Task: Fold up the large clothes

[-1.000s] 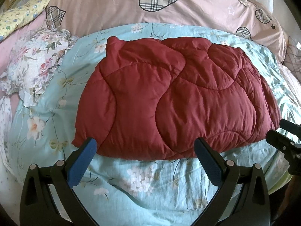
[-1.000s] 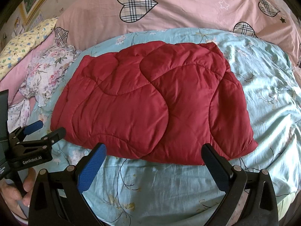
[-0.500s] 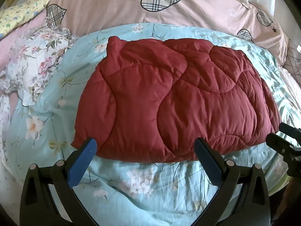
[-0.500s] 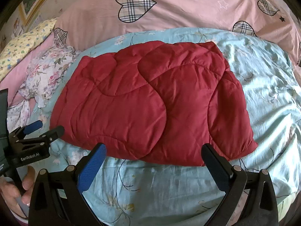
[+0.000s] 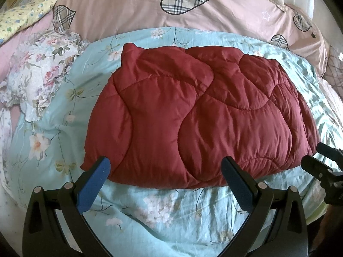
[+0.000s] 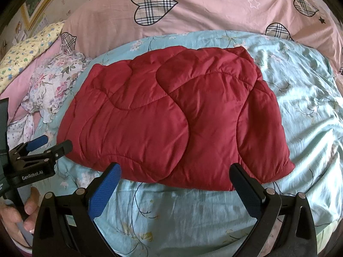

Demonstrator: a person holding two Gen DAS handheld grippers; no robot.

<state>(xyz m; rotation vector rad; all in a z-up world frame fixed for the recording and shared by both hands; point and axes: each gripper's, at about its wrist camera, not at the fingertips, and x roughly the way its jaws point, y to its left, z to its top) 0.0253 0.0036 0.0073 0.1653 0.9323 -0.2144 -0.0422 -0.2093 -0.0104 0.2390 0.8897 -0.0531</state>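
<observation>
A dark red quilted padded garment [image 5: 199,115] lies folded into a flat bundle on the light blue floral bed sheet [image 5: 163,209]; it also shows in the right wrist view [image 6: 171,120]. My left gripper [image 5: 166,169] is open and empty, just short of the garment's near edge. My right gripper [image 6: 174,176] is open and empty, also just short of the near edge. The left gripper shows at the left of the right wrist view [image 6: 52,143], and the right gripper at the right edge of the left wrist view [image 5: 315,156].
A pink quilt with plaid hearts [image 6: 193,12] lies bunched across the far side of the bed. A white floral ruffled cloth [image 5: 40,75] and a yellow patterned pillow [image 5: 21,21] lie at the left. A hand [image 6: 25,212] holds the left gripper's handle.
Both grippers have stayed open and nearly still. The left wrist view has shifted very slightly; the garment lies as before.
</observation>
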